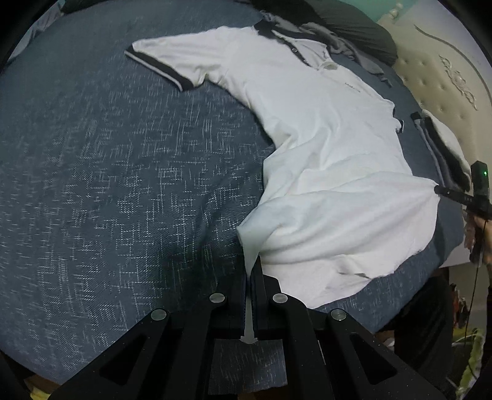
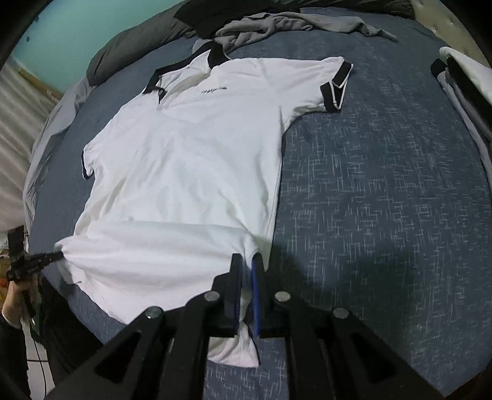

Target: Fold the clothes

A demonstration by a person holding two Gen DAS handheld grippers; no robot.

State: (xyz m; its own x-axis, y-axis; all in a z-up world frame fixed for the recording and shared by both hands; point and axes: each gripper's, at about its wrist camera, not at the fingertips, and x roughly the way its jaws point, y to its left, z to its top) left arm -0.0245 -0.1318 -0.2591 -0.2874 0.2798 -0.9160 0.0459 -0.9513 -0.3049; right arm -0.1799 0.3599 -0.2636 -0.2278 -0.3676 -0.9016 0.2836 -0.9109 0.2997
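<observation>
Left wrist view: my left gripper is clenched on a thin pinch of the hem of the white polo shirt, at the lower centre of the frame, with a strip of white cloth running back between the fingers. The shirt lies face up on the blue bed cover, collar toward the top of the frame, its body spread from upper centre down to lower right; one dark-trimmed sleeve lies flat at upper left. At the right edge my right gripper meets the opposite hem corner. In the right wrist view that gripper has its fingers parted somewhat with cloth lying in the gap; I cannot confirm that the pads press firmly on it. The hem between the two corners sags in soft ridges, not taut. My judgement: before lifting, the right grip should be made secure, then both corners drawn apart sideways until the ridges flatten, and carried level toward the collar so the edges line up. Uneven height would skew the fold. A stack of folded clothes sits at the upper right, and a loose grey garment beyond the collar; both are clear of the fold path.
</observation>
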